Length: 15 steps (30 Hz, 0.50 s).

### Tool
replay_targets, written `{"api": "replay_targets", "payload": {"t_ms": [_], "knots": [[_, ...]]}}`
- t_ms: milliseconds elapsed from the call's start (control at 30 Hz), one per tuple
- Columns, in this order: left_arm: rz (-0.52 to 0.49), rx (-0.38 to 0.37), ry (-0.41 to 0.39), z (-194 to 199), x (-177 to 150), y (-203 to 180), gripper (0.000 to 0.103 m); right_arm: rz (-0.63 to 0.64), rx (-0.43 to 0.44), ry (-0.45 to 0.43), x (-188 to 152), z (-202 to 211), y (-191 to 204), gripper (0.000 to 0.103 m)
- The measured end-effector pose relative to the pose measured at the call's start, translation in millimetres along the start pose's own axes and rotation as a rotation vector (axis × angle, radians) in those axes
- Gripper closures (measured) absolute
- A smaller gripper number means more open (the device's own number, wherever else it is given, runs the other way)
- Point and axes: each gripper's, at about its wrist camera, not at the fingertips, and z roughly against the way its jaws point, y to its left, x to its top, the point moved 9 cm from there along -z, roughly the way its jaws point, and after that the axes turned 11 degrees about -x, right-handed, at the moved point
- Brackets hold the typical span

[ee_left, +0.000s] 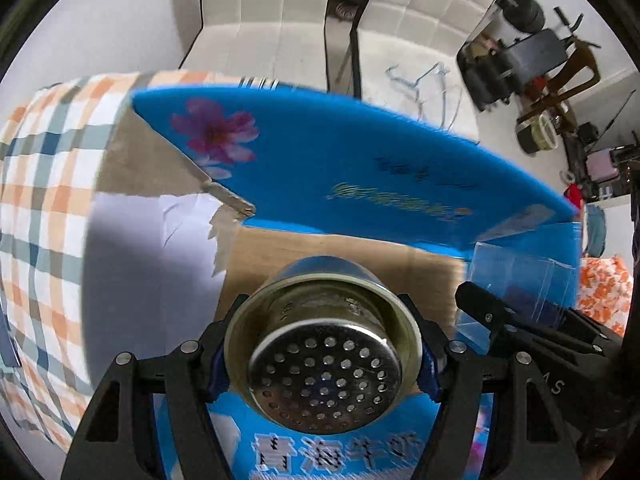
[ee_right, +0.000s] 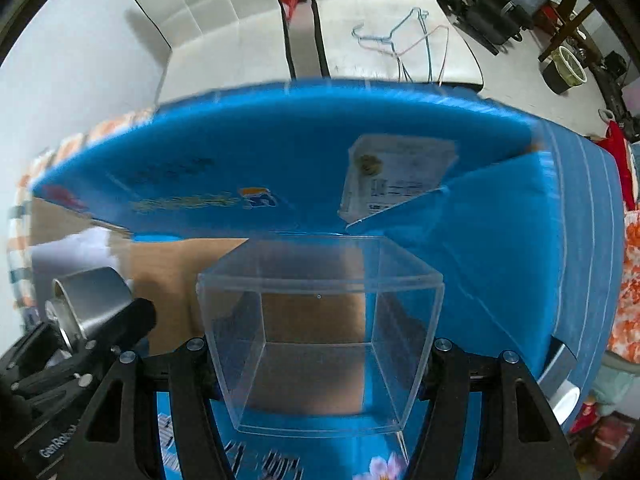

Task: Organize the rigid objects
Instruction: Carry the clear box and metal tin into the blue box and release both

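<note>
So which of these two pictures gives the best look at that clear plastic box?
The right wrist view: the clear plastic box fills the middle, held between the right gripper, with all its edges visible. The left wrist view shows only a blurred part of it at the right, beside the metal cup.

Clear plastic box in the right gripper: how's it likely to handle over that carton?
The clear box looks rigid: its walls stay straight between the right gripper fingers. Smooth glossy sides are probably slippery, so the hold may be marginal. It is empty and thin-walled, likely light, and may slide or tip if dropped into the blue carton rather than set down.
</note>
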Motion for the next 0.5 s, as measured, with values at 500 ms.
{"api": "replay_targets", "payload": {"t_ms": [500], "knots": [[0.032, -0.02, 0.071, -23, 2, 13, 0.034, 0.027, -0.004, 0.042, 10, -18, 13, 0.031]]}}
